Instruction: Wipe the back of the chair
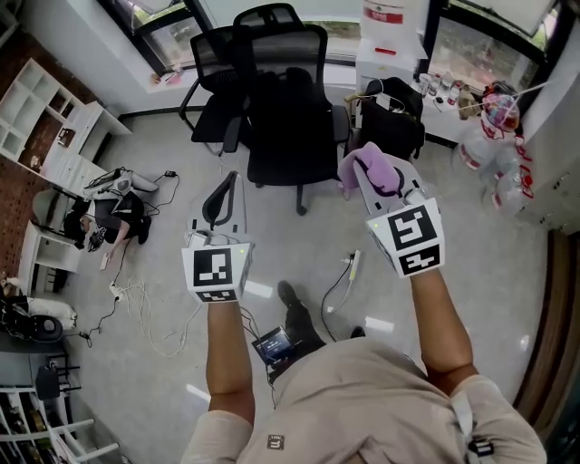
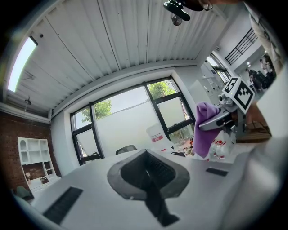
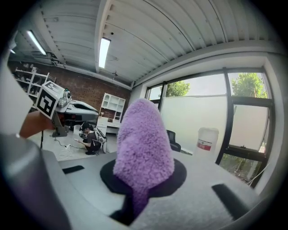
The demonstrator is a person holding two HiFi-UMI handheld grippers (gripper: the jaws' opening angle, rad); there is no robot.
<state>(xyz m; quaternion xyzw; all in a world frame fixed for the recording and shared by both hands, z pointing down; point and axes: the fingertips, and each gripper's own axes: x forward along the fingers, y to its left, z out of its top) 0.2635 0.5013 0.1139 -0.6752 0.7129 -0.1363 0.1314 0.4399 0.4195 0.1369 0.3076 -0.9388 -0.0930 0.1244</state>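
Observation:
A black mesh office chair [image 1: 288, 91] stands ahead of me, its back facing me, and a second black chair [image 1: 222, 63] is behind it to the left. My right gripper [image 1: 376, 174] is shut on a fluffy purple cloth [image 1: 367, 163], held up just right of the chair's seat and short of its back. In the right gripper view the cloth [image 3: 144, 143] sticks up from the closed jaws. My left gripper [image 1: 222, 195] hovers lower left of the chair, shut with nothing in it. The left gripper view shows the cloth [image 2: 204, 126] at right.
A white water jug [image 1: 384, 18] and a black bag [image 1: 394, 113] sit right of the chairs. A power strip with cables [image 1: 353, 265] lies on the floor. A person [image 1: 109, 217] crouches at left by white shelves [image 1: 45, 118]. Plastic bottles [image 1: 494, 154] stand at right.

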